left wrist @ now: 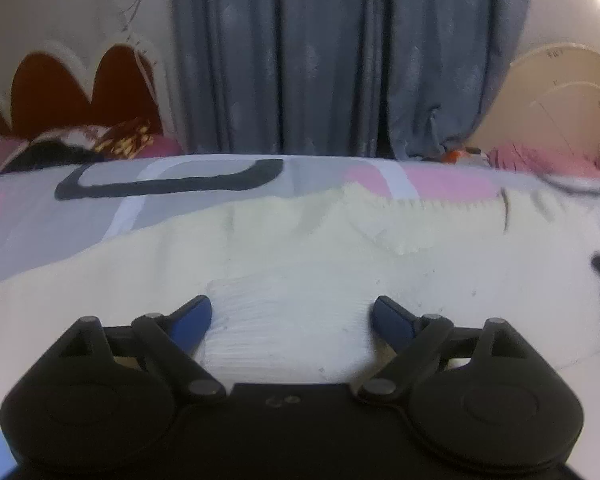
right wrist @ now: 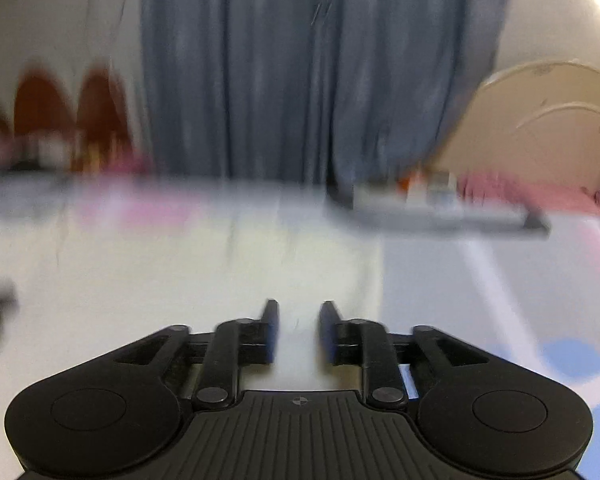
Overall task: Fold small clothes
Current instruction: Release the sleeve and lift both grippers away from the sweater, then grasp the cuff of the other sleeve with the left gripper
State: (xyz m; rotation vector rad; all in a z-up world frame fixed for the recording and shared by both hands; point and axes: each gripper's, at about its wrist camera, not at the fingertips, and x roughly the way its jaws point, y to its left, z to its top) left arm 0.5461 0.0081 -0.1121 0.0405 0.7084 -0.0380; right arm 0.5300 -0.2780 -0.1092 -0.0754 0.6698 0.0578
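the left claw [left wrist: 292,312] hung low over a pale cream garment [left wrist: 300,248] that lay spread flat on a bed, its two blue-tipped fingers [left wrist: 192,320] set wide apart with a ribbed white band [left wrist: 288,328] of the cloth showing between them; neither finger pinched the fabric, so the claw was plainly spread and empty. the garment stretched across most of the left wrist view, from the near left corner out toward the far right, where a scalloped edge [left wrist: 420,204] ran along its far side. under it lay a bedsheet [left wrist: 60,216] printed with grey, pink and white patches and a thick black outline. beyond the bed hung a grey-blue curtain [left wrist: 300,60], with a dark red scalloped headboard [left wrist: 72,88] to the left and a cream arched headboard [left wrist: 560,92] to the right. the right claw [right wrist: 299,320] pointed across the same bed (this view was badly smeared by motion), its fingers [right wrist: 272,328] standing parallel with a narrow gap between them and nothing held there. the pale cloth [right wrist: 180,264] filled the ground ahead and to the left of that claw, while the patterned sheet [right wrist: 500,280] showed bare to its right. whether either claw touched the cloth beneath could not be told.
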